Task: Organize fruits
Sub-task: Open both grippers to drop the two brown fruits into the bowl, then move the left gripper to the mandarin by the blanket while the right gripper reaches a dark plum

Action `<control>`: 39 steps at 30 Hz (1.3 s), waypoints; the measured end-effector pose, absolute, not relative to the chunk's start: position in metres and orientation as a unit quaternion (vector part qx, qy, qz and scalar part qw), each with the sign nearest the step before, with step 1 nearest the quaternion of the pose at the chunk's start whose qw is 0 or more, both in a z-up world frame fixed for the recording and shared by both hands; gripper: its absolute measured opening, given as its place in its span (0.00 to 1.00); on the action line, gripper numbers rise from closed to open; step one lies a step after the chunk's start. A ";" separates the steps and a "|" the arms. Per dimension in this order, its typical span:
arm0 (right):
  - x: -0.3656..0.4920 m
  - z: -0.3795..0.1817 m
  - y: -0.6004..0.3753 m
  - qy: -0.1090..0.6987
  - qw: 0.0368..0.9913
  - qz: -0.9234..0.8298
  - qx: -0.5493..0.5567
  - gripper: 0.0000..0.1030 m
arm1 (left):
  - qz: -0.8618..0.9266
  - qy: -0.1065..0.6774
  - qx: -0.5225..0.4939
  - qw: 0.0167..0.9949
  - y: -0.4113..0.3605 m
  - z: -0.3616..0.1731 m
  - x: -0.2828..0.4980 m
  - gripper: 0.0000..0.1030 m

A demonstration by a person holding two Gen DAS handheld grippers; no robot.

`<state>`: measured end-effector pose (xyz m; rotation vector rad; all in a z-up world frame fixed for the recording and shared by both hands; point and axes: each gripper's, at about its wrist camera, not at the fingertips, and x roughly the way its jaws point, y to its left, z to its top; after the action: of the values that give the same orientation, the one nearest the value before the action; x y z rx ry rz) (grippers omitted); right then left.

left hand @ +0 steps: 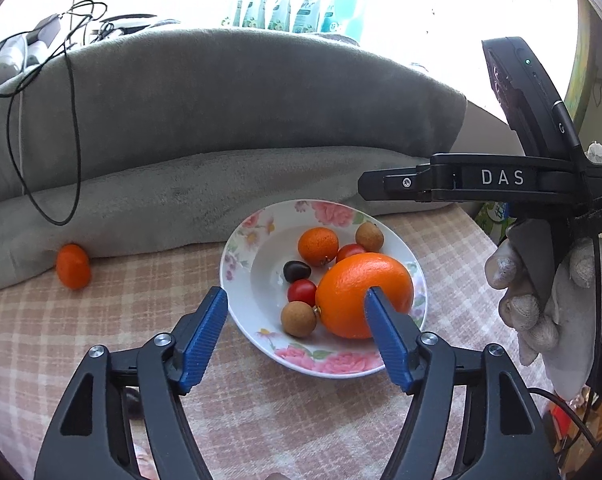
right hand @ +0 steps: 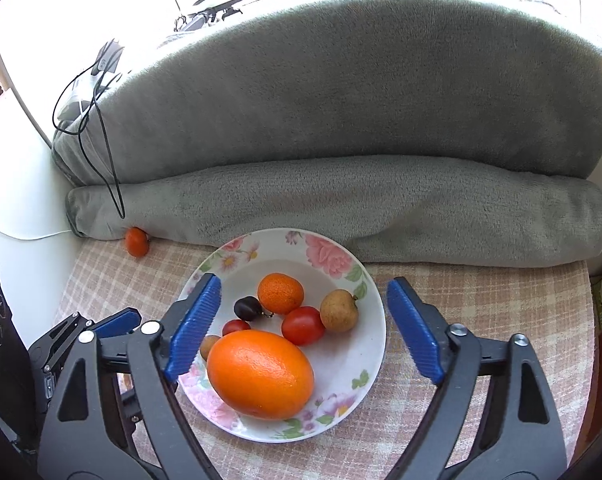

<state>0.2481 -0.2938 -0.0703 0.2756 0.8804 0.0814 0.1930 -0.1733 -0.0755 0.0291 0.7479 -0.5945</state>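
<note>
Both tools (left hand: 295,294) (right hand: 303,284) gape empty over the fruit plate (right hand: 375,312); a tangerine (right hand: 137,242) apparently touches the blanket (right hand: 341,200).

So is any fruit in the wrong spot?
Yes. One small orange fruit lies alone on the checked cloth, against the grey blanket, well left of the plate. All the other fruit sits in the plate. Nothing looks spilled or broken.

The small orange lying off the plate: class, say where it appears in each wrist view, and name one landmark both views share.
Left wrist view: small orange at far left, against the grey blanket.
Right wrist view: small orange upper left, beside the blanket's edge.
Shared landmark: the floral plate.
</note>
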 end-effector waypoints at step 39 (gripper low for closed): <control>0.223 -0.033 -0.235 0.357 0.924 0.091 0.103 1.00 | -0.219 0.346 -0.008 0.912 -0.088 -0.062 0.179 0.76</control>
<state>0.2233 -0.2353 -0.0327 0.2113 0.7331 0.1862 0.1786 -0.0882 -0.0615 -0.0173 0.7138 -0.4519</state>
